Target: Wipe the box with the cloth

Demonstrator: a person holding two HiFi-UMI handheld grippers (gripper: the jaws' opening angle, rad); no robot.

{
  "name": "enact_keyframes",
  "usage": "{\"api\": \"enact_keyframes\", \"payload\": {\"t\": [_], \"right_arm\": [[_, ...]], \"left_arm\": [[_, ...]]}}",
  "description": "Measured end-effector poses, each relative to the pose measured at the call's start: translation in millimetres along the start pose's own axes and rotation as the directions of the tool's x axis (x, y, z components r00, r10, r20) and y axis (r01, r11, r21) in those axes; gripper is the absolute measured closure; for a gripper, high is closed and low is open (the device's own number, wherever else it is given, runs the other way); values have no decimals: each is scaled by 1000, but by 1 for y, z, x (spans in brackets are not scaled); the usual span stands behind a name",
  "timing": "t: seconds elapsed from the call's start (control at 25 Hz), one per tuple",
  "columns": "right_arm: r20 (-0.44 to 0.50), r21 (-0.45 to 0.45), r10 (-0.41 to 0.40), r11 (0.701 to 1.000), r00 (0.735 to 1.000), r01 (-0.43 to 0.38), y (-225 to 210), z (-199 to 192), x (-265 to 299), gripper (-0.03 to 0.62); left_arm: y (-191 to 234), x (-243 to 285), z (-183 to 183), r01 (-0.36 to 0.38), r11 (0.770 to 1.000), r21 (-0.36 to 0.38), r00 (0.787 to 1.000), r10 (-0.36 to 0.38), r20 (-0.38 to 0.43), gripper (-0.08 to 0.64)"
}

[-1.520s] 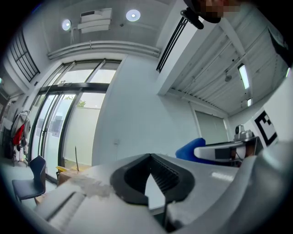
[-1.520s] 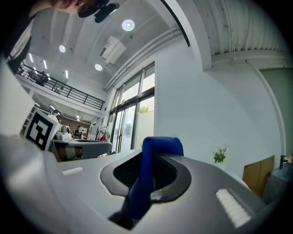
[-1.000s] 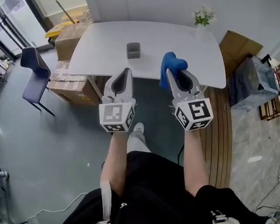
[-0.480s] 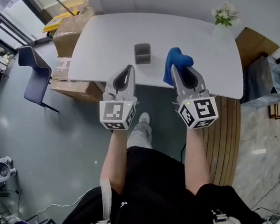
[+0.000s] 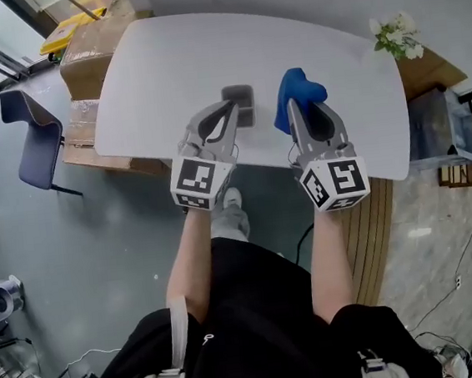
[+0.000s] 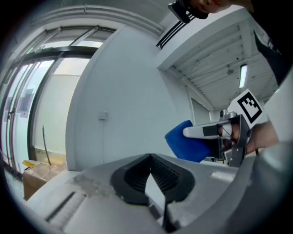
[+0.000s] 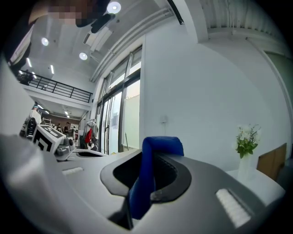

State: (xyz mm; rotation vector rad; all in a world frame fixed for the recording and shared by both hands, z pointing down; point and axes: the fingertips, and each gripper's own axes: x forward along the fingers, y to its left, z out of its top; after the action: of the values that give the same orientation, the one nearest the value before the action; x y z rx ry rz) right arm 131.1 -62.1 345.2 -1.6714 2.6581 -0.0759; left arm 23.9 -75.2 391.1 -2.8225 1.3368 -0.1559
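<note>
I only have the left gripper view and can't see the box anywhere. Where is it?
Observer: The grey box stands on the white table, partly hidden behind the left gripper in the head view.
Operator: Is the cloth properly held?
Observer: Yes; the right gripper view shows the blue cloth pinched between the shut jaws of the right gripper.
Operator: Anything else on the table?
Observer: A vase of flowers stands at its far right corner.

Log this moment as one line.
left gripper: shut, empty, by box | right gripper: shut on cloth | box: on table, cloth apart from it
</note>
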Motion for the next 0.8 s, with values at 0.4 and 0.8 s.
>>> {"api": "enact_keyframes", "payload": {"t": [0.4,0.8], "right_arm": [[3,-41,-48,998,999,48,-14,8,73,535],[-41,-39,-95,995,995,93,-33,-6,93,535]], "left_arm": [[46,51,14,91,996,24,995,-92,38,560],[48,78,-37,227,970,85,958,-206,-200,557]]}}
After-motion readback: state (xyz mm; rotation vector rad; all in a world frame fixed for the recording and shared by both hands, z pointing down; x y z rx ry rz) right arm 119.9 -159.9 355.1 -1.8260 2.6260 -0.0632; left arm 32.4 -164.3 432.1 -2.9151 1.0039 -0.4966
